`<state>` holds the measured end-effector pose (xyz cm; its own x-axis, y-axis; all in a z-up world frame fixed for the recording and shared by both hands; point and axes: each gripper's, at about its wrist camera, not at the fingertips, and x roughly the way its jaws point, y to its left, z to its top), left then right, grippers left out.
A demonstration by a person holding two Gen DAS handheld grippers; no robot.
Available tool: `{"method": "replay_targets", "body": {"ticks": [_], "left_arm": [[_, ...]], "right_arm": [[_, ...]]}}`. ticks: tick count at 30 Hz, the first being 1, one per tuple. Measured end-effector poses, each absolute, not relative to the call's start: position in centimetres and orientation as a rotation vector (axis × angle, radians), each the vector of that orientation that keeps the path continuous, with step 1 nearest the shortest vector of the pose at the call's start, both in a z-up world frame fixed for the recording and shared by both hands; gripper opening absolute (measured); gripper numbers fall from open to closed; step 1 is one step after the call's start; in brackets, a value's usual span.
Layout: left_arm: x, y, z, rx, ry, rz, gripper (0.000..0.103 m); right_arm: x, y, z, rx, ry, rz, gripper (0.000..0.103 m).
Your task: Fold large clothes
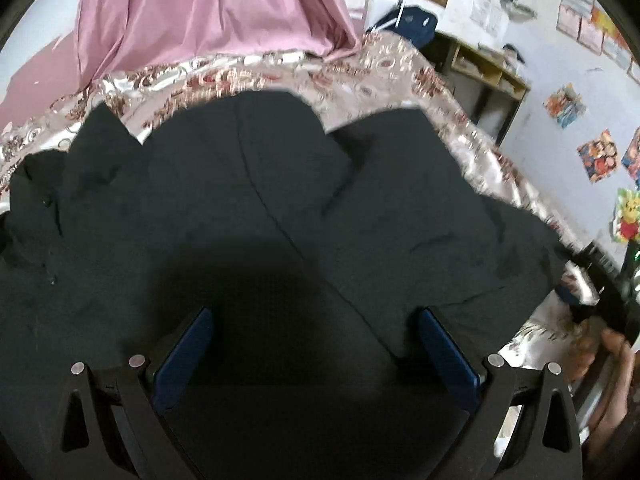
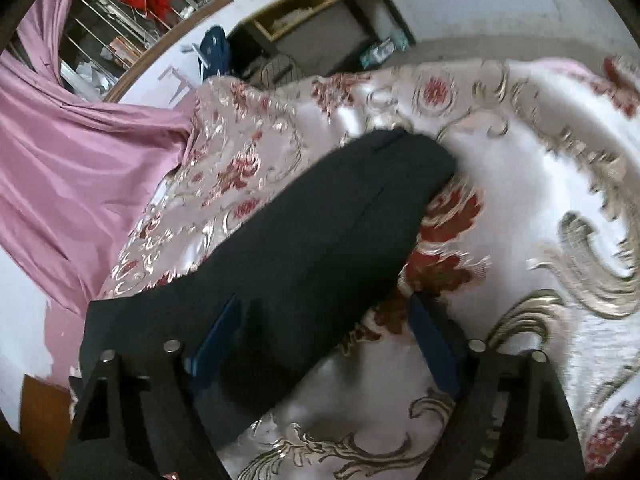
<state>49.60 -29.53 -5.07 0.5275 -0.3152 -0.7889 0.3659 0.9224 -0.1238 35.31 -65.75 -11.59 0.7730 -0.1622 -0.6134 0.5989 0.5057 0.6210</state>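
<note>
A dark garment (image 1: 280,208) is spread on the floral bedspread (image 1: 360,76). Left gripper (image 1: 316,320) and right gripper (image 2: 324,312) are held wide open, nothing gripped.

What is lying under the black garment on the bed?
Under the black garment is the floral satin bedspread, showing all around its edges. Whatever lies beneath the garment's middle is covered, so it cannot be seen.

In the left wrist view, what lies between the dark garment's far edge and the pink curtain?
A strip of the floral bedspread separates the dark garment from the pink curtain; nothing else shows there in the left wrist view.
</note>
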Motion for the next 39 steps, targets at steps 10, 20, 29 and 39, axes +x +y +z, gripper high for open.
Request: {"method": "replay_targets", "body": {"ticks": [10,20,29,39], "left_arm": [[49.9,-30.0,-6.0,0.08,0.944,-0.393,0.103],[46.4,-21.0,-1.2,-0.143,0.9,-0.328,0.102],[43.3,-6.9,2.7,-0.28,0.824,-0.158,0.102],[39.0,6.7,1.0,-0.561,0.826,-0.013,0.102]], "right_arm": [[35.8,-65.4,-13.5,1.104,0.508,-0.371,0.018],[36.0,-61.4,-3.7,0.897,0.268,-0.31,0.007],[37.7,-46.2,8.5,0.342,0.207,-0.037,0.007],[40.7,-25.3,5.7,-0.191,0.508,0.264,0.007]]}}
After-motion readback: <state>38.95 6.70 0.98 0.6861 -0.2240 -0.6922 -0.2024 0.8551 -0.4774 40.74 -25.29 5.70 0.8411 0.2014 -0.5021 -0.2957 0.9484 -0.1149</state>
